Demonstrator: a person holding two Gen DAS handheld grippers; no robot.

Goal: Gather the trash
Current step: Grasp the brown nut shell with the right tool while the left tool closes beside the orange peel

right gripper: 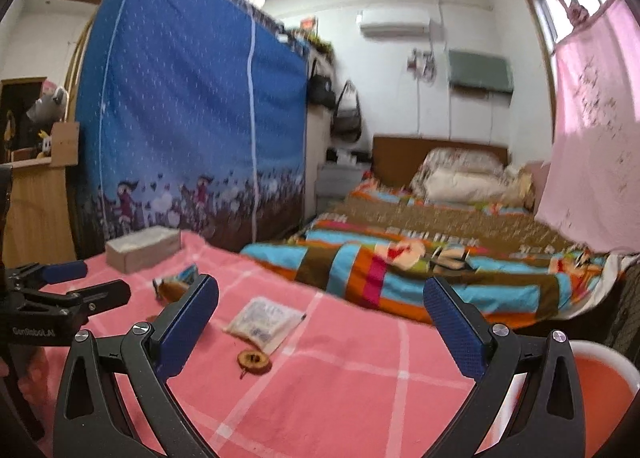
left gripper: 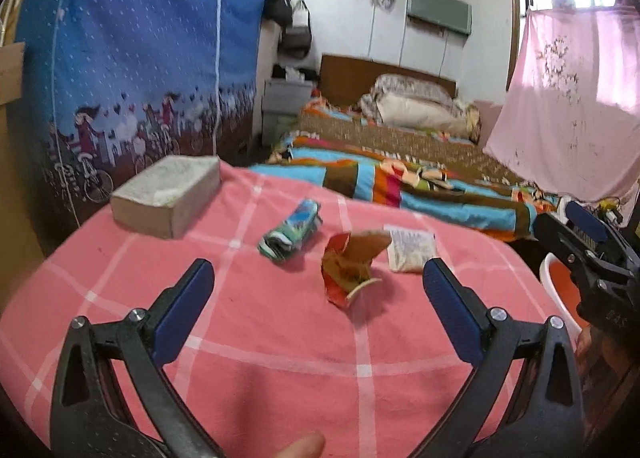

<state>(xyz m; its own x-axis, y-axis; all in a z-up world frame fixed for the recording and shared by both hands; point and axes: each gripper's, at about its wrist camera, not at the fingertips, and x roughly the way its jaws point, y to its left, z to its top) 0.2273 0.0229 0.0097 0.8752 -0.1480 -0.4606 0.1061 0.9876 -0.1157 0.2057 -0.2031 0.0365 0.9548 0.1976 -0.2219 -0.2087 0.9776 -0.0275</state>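
On the pink checked tablecloth (left gripper: pixel 280 358) lie a crushed red and tan paper cup (left gripper: pixel 352 270), a rolled green and blue wrapper (left gripper: pixel 290 234) and a white sachet (left gripper: pixel 410 248). My left gripper (left gripper: pixel 318 274) is open just short of the cup, nothing between its fingers. In the right wrist view the sachet (right gripper: pixel 264 322) and a small wooden disc (right gripper: pixel 252 360) lie ahead of my open, empty right gripper (right gripper: pixel 320 292). The cup (right gripper: pixel 172 290) is partly hidden behind its left finger. An orange bin with a white rim (right gripper: pixel 600 378) stands at the table's right edge.
A grey tissue box (left gripper: pixel 168 197) sits at the table's far left corner. Beyond the table are a bed with a striped blanket (left gripper: pixel 400 177), a blue fabric wardrobe (left gripper: pixel 140 57) and a pink curtain (left gripper: pixel 568 97). A fingertip (left gripper: pixel 304 446) shows at the bottom edge.
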